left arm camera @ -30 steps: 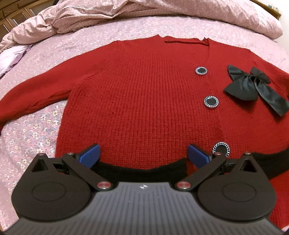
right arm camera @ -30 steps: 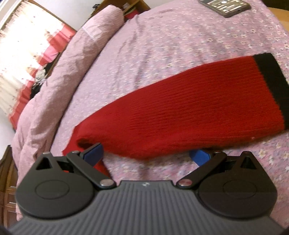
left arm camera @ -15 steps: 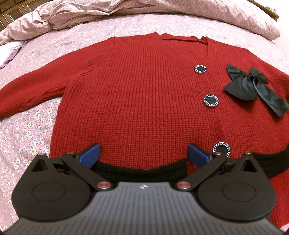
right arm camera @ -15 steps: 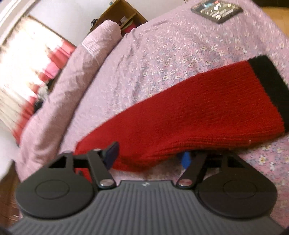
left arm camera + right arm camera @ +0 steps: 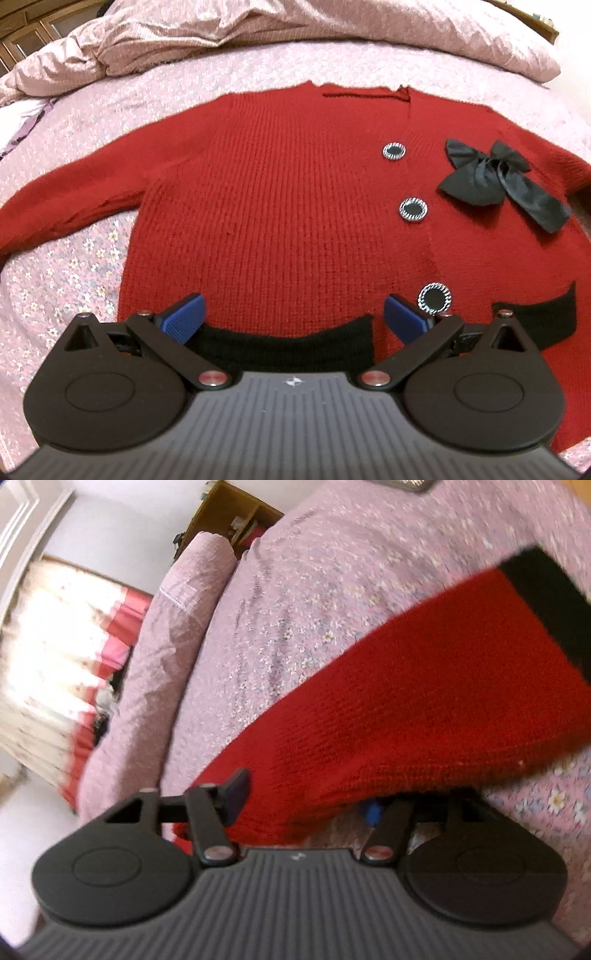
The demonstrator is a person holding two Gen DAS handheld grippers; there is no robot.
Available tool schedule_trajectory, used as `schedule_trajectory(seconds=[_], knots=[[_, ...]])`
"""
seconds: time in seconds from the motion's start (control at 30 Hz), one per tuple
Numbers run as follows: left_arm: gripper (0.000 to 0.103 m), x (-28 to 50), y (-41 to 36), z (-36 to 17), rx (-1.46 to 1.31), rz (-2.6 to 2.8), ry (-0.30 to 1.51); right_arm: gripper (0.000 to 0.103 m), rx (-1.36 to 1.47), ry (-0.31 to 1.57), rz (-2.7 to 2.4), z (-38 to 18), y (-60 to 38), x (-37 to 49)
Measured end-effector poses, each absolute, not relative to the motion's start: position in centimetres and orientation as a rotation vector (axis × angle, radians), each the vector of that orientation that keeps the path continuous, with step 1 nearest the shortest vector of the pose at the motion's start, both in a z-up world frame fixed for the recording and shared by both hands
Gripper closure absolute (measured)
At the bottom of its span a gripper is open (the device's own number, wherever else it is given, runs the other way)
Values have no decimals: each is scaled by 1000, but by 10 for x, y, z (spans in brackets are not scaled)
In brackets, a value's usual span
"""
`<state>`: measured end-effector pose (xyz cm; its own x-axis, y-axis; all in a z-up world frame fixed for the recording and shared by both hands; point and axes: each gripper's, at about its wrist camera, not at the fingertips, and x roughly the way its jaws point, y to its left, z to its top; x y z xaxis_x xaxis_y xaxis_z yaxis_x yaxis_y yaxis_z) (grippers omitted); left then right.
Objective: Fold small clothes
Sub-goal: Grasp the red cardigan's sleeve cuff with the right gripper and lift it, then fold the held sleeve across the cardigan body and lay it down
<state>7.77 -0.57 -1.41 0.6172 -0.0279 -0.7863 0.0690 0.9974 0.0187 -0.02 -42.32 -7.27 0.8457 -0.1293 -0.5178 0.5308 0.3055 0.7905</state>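
A red knit cardigan (image 5: 280, 206) with a black hem, three round buttons and a black bow (image 5: 495, 177) lies flat on the bed. My left gripper (image 5: 293, 319) is open, its blue fingers just above the black hem. In the right wrist view, my right gripper (image 5: 306, 805) is shut on the red sleeve (image 5: 406, 716) near its shoulder end and holds it lifted off the bed. The sleeve's black cuff (image 5: 546, 602) hangs at the far right. This view is blurred.
The bed has a pink floral sheet (image 5: 74, 273). A rumpled pink duvet (image 5: 258, 33) lies along the far side of the bed. A wooden shelf unit (image 5: 229, 513) and a bright curtained window (image 5: 48, 646) stand beyond the bed.
My right gripper closed on the sleeve and lifted it, tilting the view. My left gripper drifted slightly back over the hem and stayed open.
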Motion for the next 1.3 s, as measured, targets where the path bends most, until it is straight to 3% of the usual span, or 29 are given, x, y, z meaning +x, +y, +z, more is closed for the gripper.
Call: schedule_trajectory(seconds=[0.03, 0.1, 0.27, 0.6, 0.77, 1.17, 1.23, 1.3], knots=[[0, 77, -6, -11, 47, -57, 895, 85, 1144, 421, -470, -69, -422, 3], [0, 73, -4, -5, 42, -64, 877, 88, 1109, 430, -454, -64, -423, 5], [0, 68, 5, 9, 32, -49, 830, 88, 764, 369, -385, -6, -406, 11], [0, 65, 34, 21, 10, 14, 779, 88, 405, 287, -23, 73, -322, 47], [0, 63, 53, 22, -12, 48, 764, 88, 299, 349, 123, 70, -258, 80], [0, 58, 79, 18, -42, 102, 762, 85, 162, 623, 263, 6, -164, 110], [0, 59, 78, 18, -44, 100, 762, 73, 142, 658, 267, 2, -161, 108], [0, 59, 77, 18, -40, 96, 760, 42, 137, 677, 292, -2, -157, 108]])
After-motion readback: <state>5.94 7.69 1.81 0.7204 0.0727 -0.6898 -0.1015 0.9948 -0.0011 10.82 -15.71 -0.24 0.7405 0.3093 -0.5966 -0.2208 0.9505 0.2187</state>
